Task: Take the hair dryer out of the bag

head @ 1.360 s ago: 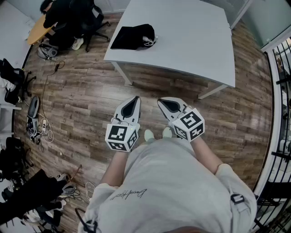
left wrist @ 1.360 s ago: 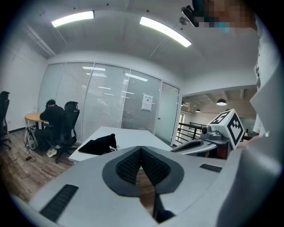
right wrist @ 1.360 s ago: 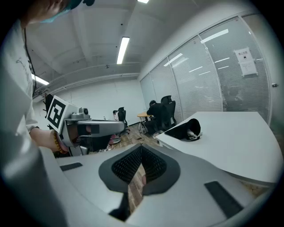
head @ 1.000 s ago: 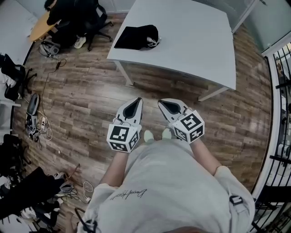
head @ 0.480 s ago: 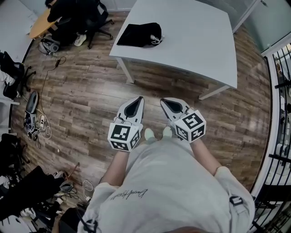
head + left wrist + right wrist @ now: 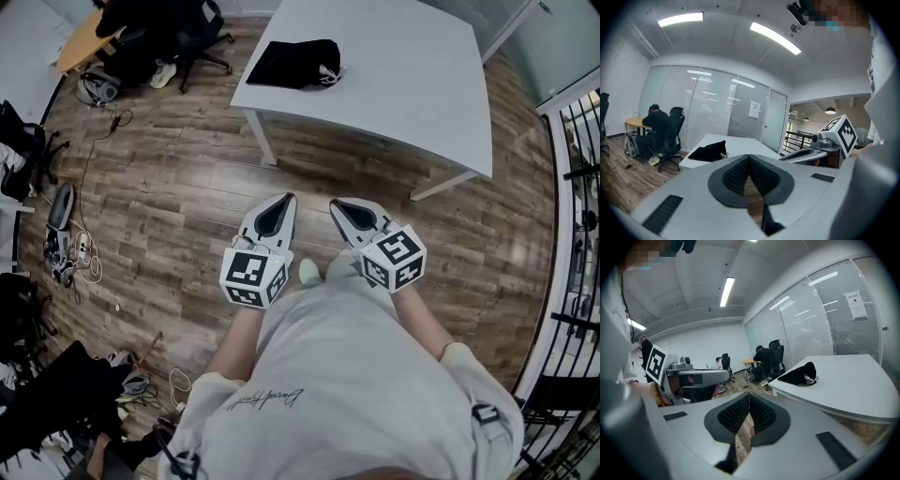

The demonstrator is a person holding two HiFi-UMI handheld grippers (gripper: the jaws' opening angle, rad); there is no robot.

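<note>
A black bag (image 6: 298,64) lies on the far left part of a white table (image 6: 403,75), with something white and black at its right end (image 6: 328,73). The hair dryer itself is hidden. The bag also shows in the left gripper view (image 6: 708,152) and in the right gripper view (image 6: 799,375). My left gripper (image 6: 289,199) and right gripper (image 6: 333,204) are held side by side over the wooden floor, well short of the table. Both are shut with nothing between their jaws.
A person in black sits at a round desk (image 6: 82,39) among office chairs (image 6: 192,37) at the far left. Cables and gear (image 6: 66,239) lie on the floor at the left. A black railing (image 6: 577,234) runs along the right. Glass partitions (image 6: 717,108) stand behind the table.
The table and bag have drifted toward the upper right of the head view. Both grippers stay shut and side by side in front of me.
</note>
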